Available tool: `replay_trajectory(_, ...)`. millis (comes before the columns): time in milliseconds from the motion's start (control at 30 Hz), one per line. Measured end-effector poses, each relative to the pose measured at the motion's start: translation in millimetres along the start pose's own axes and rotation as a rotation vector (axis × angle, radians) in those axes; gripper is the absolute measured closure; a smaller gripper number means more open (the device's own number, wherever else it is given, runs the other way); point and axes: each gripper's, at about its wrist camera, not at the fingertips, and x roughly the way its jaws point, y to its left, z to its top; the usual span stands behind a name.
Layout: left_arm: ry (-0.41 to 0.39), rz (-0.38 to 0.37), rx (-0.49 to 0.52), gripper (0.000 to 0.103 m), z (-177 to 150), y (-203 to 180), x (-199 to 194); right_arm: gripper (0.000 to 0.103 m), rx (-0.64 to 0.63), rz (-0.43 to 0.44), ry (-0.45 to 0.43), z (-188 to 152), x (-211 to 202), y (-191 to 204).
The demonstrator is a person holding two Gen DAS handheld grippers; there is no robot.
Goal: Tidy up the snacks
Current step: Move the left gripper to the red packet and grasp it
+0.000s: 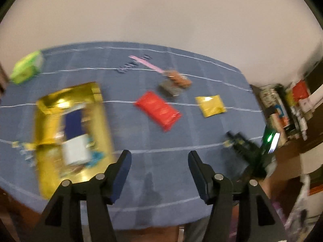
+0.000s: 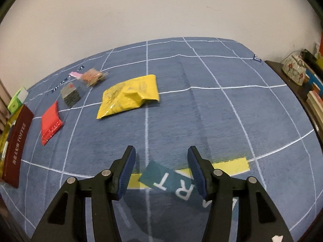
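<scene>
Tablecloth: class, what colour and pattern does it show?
The tablecloth is blue with a white line grid, clearest in the right wrist view.

**Snacks on your blue cloth**

Your blue cloth (image 2: pixel 201 109) with white lines covers the table. On it lie a yellow bag (image 2: pixel 129 95), a red pack (image 2: pixel 50 123), a grey block (image 2: pixel 70 94), a brown toffee box (image 2: pixel 17 147), a green box (image 1: pixel 27 67) and a big gold bag (image 1: pixel 72 129).

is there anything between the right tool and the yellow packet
Nothing visible. The right tool is open and empty, and only bare blue cloth lies between it and the crumpled yellow packet ahead to its left.
</scene>
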Motion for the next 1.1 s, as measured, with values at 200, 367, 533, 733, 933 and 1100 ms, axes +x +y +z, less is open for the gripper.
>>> replay_trajectory(200,0.142,-0.02,-0.093,0.043,58,-16,82,0.05,0.041,0.071,-0.031,-1,0,-15)
replay_trajectory(367,0.215,0.014,-0.216,0.043,83,1,132,0.047,0.034,0.132,-0.036,-3,0,-15)
replay_trajectory(533,0.261,0.098,-0.262,0.043,93,15,159,0.045,0.047,0.187,-0.04,-4,-1,-18)
replay_trajectory(733,0.271,0.101,-0.32,0.043,92,24,174,0.044,0.071,0.221,-0.045,-5,-2,-23)
replay_trajectory(933,0.258,0.13,-0.345,0.043,100,25,183,0.043,0.067,0.228,-0.044,-4,-1,-22)
replay_trajectory(1100,0.259,0.191,-0.335,0.042,103,16,190,0.041,0.063,0.228,-0.043,-4,-1,-21)
